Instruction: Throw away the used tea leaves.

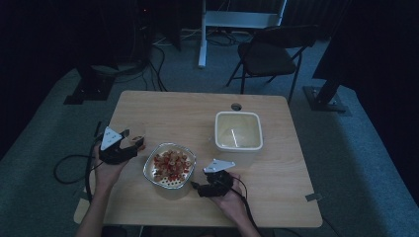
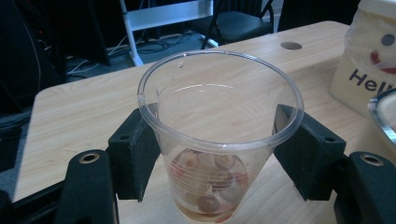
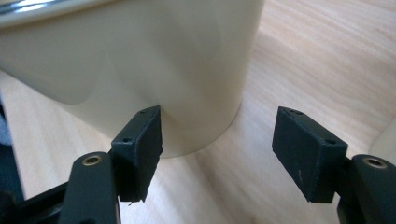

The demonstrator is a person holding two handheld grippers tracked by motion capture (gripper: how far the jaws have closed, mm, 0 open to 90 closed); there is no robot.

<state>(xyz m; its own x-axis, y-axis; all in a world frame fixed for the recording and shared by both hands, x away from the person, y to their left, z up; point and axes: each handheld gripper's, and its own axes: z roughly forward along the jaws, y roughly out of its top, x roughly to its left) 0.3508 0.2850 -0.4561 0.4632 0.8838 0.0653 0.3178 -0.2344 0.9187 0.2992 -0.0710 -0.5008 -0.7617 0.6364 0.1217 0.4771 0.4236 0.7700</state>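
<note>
My left gripper [image 2: 218, 144] is shut on a clear plastic cup [image 2: 219, 107], its black pads [image 2: 135, 156] pressing the cup's two sides. The cup stands upright with a few pale and red food pieces at its bottom. From above, the left gripper [image 1: 129, 146] holds the cup [image 1: 138, 134] at the table's left side. A metal strainer [image 1: 169, 165] full of tan rings and red bits rests in a cream bowl [image 3: 140, 65]. My right gripper [image 3: 217, 149] is open beside that bowl's base, nothing between its jaws; the high view shows the right gripper [image 1: 201, 186] just right of the strainer.
A square cream container [image 1: 237, 146] with a pale stick-like thing inside stands at the right rear of the wooden table [image 1: 276, 192]. The left gripper view shows this printed container [image 2: 369, 70] to the right. A folding chair [image 1: 269, 54] stands beyond the table. Cables trail off the left edge.
</note>
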